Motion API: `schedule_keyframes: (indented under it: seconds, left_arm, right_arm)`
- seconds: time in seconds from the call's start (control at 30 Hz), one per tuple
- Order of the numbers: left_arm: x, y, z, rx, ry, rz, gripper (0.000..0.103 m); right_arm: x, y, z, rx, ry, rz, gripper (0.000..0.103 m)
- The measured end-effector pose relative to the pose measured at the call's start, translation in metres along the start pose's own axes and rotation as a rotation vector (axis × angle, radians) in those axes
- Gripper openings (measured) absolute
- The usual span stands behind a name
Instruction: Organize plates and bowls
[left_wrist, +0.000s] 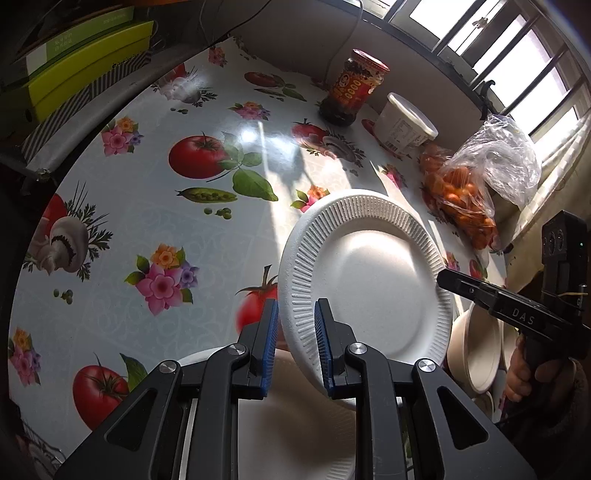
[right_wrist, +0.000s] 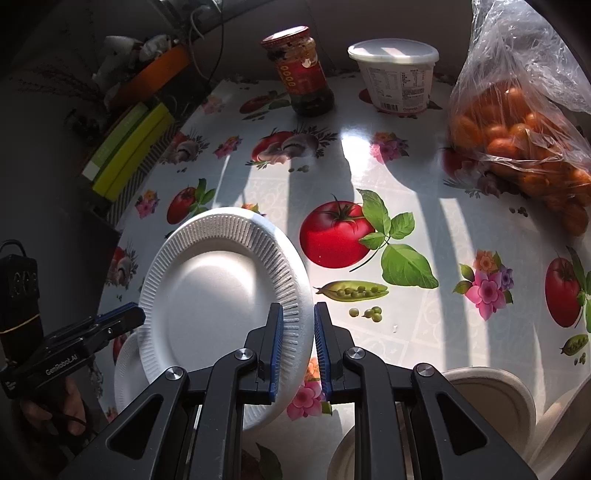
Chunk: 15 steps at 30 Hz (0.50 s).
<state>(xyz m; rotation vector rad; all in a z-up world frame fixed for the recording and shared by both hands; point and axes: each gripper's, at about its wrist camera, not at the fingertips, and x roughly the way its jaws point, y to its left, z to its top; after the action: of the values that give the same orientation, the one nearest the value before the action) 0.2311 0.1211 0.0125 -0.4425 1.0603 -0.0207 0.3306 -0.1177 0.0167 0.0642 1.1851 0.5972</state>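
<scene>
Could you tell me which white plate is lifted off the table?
The ribbed plate, pinched at opposite rims by both grippers; the other plate lies flat beneath.

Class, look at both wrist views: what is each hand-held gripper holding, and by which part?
Both hold one white ribbed paper plate by its rim: the left hand-held gripper and the right hand-held gripper on opposite edges.

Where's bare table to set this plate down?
The middle of the tablecloth is bare, bordered by the jar and tub behind and the white plate in front. It is crowded by the fruit bag and near the bowls.
</scene>
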Motion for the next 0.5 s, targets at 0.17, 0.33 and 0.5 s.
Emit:
schedule_keyframes:
  seconds: [0.17,0.33,0.5]
  left_arm:
    - [-0.011,0.008,-0.009,-0.006,-0.013,0.002,0.021]
    - [-0.020,0.017,-0.018,-0.015,-0.022,0.010,0.021]
    - [-0.031,0.025,-0.028,-0.016,-0.035,0.014,0.021]
  right_arm:
    - [-0.004,0.013,-0.008,-0.018,-0.002,0.004,0.017]
    - [-0.006,0.025,-0.019,-0.030,-0.001,0.016,0.017]
    - [-0.006,0.036,-0.031,-0.037,0.000,0.021,0.017]
